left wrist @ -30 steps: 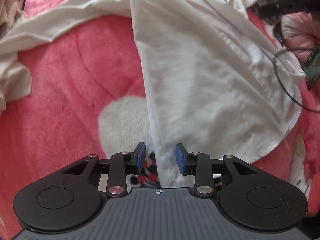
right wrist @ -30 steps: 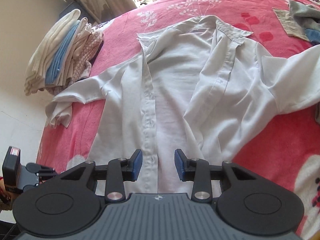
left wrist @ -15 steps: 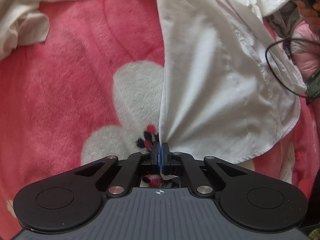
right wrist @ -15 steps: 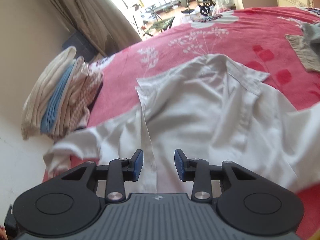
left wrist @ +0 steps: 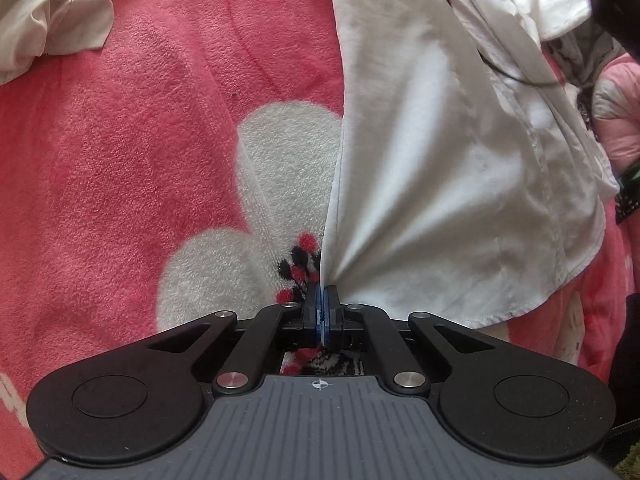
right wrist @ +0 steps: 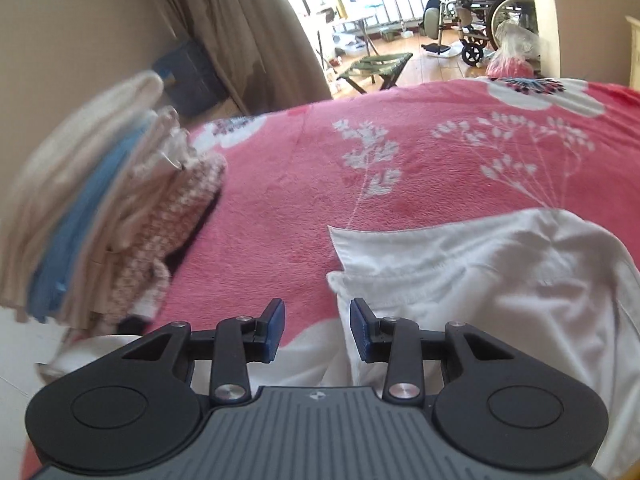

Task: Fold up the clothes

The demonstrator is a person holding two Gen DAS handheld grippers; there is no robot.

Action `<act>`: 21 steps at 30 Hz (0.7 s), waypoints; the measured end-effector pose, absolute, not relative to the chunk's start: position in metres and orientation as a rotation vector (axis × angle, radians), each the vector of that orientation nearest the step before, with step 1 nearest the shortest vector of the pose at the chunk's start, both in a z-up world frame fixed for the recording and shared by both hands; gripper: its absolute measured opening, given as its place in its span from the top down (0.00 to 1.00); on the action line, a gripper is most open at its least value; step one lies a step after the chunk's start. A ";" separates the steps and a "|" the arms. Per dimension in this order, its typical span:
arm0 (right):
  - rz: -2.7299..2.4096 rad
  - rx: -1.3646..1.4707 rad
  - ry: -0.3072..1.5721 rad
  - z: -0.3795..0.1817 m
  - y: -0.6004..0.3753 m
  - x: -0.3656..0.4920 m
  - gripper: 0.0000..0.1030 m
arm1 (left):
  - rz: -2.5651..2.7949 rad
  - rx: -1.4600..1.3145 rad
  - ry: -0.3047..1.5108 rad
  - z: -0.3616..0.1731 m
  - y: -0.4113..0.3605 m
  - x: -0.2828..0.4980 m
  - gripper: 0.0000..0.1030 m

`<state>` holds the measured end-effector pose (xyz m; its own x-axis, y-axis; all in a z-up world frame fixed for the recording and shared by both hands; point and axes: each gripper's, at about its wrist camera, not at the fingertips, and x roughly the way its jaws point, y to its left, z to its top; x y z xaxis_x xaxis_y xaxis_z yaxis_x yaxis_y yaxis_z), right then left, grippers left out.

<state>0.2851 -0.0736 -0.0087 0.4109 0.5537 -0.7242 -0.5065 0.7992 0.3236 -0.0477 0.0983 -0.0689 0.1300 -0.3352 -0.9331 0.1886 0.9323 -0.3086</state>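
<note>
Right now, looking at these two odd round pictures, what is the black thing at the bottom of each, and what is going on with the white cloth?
There is no robot here. A person holds a two-finger gripper in each hand, and each one carries a wide-angle camera looking forward along its fingers, so the black shape at the bottom of each picture is the tool itself.

One picture comes from the left gripper. Its blue pads are pressed together on the edge of a white shirt, and the cloth fans out from the pinch. Under it lies a pink blanket with white flowers.

The other picture comes from the right gripper. Its fingers stand apart and hold nothing; part of the same white shirt lies just ahead of it. To the left is a pile of folded clothes, blurred here. A wheelchair stands in the room beyond.
</note>
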 end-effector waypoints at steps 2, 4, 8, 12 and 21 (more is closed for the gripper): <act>0.662 -0.009 0.970 -0.022 -0.055 0.296 0.62 | -0.383 -0.121 1.388 -0.069 0.097 -0.048 0.99; 0.625 -0.087 0.987 -0.033 -0.044 0.301 0.67 | -0.383 -0.122 1.387 -0.071 0.096 -0.050 0.99; 0.616 -0.019 0.926 -0.026 -0.066 0.306 0.98 | -0.386 -0.130 1.384 -0.074 0.097 -0.052 0.97; 0.642 0.256 0.765 0.008 -0.135 0.309 0.98 | -0.390 -0.157 1.384 -0.076 0.103 -0.053 0.97; 0.478 0.621 0.803 -0.038 -0.258 0.326 0.98 | -0.400 -0.186 1.391 -0.075 0.123 -0.059 0.97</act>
<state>0.3259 -0.2584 -0.0382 0.6074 0.6077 -0.5116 -0.1594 0.7242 0.6710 -0.0594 0.1230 -0.0751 0.1257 -0.3803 -0.9163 0.1641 0.9188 -0.3589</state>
